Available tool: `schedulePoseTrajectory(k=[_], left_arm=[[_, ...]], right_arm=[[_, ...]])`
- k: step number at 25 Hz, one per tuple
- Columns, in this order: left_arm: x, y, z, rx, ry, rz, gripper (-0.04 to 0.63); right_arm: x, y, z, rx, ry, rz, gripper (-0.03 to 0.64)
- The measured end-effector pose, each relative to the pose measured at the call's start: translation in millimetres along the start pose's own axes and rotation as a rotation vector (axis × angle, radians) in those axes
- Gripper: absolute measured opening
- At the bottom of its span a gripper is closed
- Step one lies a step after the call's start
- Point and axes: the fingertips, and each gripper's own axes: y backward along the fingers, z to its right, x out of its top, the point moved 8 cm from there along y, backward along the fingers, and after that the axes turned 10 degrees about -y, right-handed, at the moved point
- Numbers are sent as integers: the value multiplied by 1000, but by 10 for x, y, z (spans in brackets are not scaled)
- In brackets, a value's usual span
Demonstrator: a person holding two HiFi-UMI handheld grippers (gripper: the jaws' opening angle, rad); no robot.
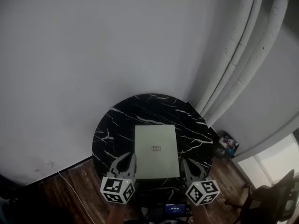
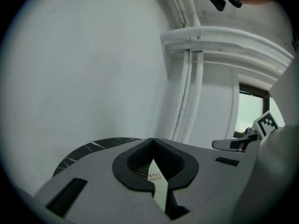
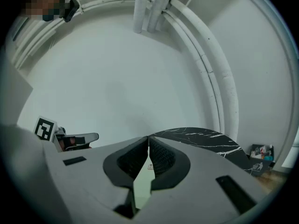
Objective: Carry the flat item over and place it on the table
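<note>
A pale green flat item (image 1: 156, 150) with a small label lies flat on the round black marble table (image 1: 117, 125). My left gripper (image 1: 130, 157) hovers just off the item's near left edge, its jaws shut with nothing between them. Off the near right corner, my right gripper (image 1: 186, 162) is likewise shut and empty. In the left gripper view, a strip of the item (image 2: 160, 190) shows below the closed jaws (image 2: 153, 139). The right gripper view shows the same strip (image 3: 140, 185) under its shut tips (image 3: 148, 137).
White pipes (image 1: 243, 55) run down the wall corner behind the table. On the wooden floor lie a small colourful object (image 1: 227, 144) to the table's right and a thin cable (image 1: 70, 183) to its left. A dark chair (image 1: 273, 195) stands at the lower right.
</note>
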Motion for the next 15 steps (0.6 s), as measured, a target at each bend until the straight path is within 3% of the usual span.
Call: schedulePoseTrajectory(k=[6, 15], left_arm=[[135, 300, 51, 9, -50, 33, 14], [199, 599, 35, 20, -62, 76, 14]], right_arm=[[35, 145, -210, 7, 15, 43, 23], [50, 347, -532, 40, 62, 84, 23]])
